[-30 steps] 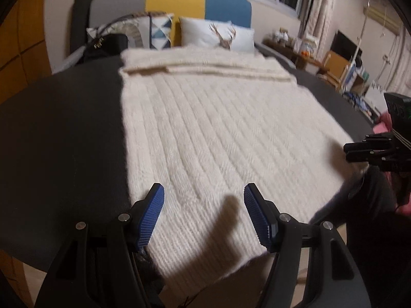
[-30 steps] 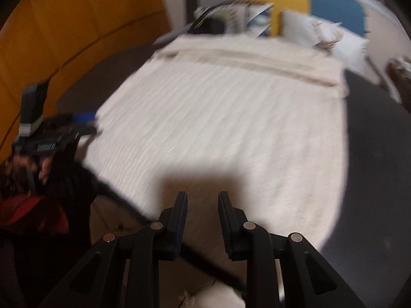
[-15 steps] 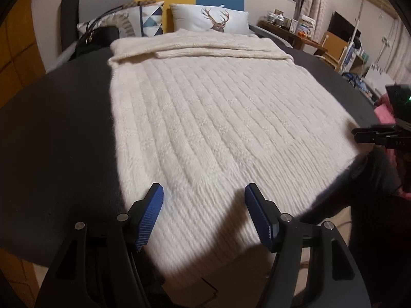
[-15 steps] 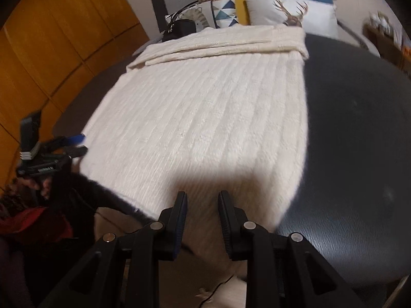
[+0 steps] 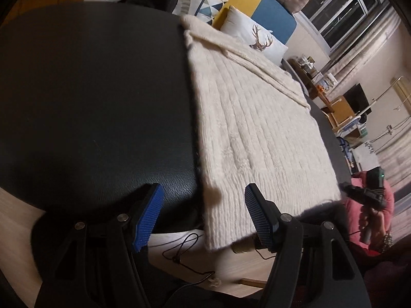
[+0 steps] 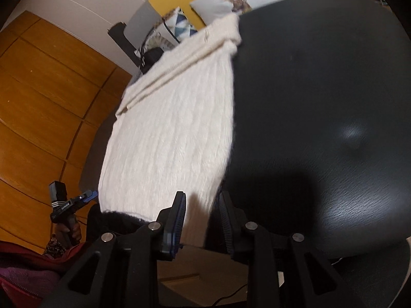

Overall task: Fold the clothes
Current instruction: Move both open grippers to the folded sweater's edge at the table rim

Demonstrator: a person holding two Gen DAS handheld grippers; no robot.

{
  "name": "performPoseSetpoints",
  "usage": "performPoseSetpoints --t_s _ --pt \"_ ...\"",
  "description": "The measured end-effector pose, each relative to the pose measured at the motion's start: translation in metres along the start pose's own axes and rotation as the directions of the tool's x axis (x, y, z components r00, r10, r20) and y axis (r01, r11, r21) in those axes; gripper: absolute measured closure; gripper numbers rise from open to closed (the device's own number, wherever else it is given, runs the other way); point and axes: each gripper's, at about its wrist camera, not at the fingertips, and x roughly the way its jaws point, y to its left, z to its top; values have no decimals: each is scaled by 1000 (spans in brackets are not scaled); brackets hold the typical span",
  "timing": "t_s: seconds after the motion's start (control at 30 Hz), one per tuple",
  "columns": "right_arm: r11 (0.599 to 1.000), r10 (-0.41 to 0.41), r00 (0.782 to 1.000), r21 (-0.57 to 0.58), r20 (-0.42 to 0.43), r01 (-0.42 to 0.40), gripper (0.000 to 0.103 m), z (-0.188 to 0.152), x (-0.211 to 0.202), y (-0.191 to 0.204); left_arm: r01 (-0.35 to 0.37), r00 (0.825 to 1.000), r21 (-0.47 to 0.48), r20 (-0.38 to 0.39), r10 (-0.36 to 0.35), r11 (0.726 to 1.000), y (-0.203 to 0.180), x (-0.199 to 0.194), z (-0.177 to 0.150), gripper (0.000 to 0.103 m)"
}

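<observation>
Knitwear fills the view ahead of both tongs: a cream, ribbed, chunky-knit sweater (image 5: 257, 128) lies spread flat on a round black surface (image 5: 90, 102), its near hem hanging a little over the rim and its far end already doubled into a narrow band of folded cloth.

The left tongs (image 5: 203, 218) stand wide apart with nothing between them; the sweater's near left corner hangs in the gap, touching neither blue ribbed pad as far as can be seen. The right tongs (image 6: 203, 218) are parted more narrowly, and the near right corner of the hem sits between their pads. Whether they already pinch the cloth cannot be told.

With each pair at a hem corner, the step in hand looks like gripping the near edge to carry it forward over the body of the sweater. To do that well:
- Push each pair deep enough that the pads bite the full thickness of the loose knit, not just the fuzz at the rim.
- Close both at matching points on the hem so the edge rises level.
- Lift only enough to clear the cloth ahead, since heavy knit sags and stretches.
- Move both pairs forward together, keeping the hem taut between them, and lay it square to the doubled band beyond.
</observation>
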Motion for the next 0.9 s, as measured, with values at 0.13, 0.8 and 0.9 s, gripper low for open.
performPoseSetpoints --t_s 0.13,0.8,0.9 --pt "999 31 999 30 -15 -30 76 0 11 -1 48 999 -20 -11 -48 999 0 3 1 34" --pt "960 253 967 130 -35 -247 75 10 45 -8 260 964 -17 -46 -261 965 -14 34 23 26" --pt "959 258 965 128 -37 -252 75 11 46 -8 254 966 1 -44 -253 967 -18 36 22 26"
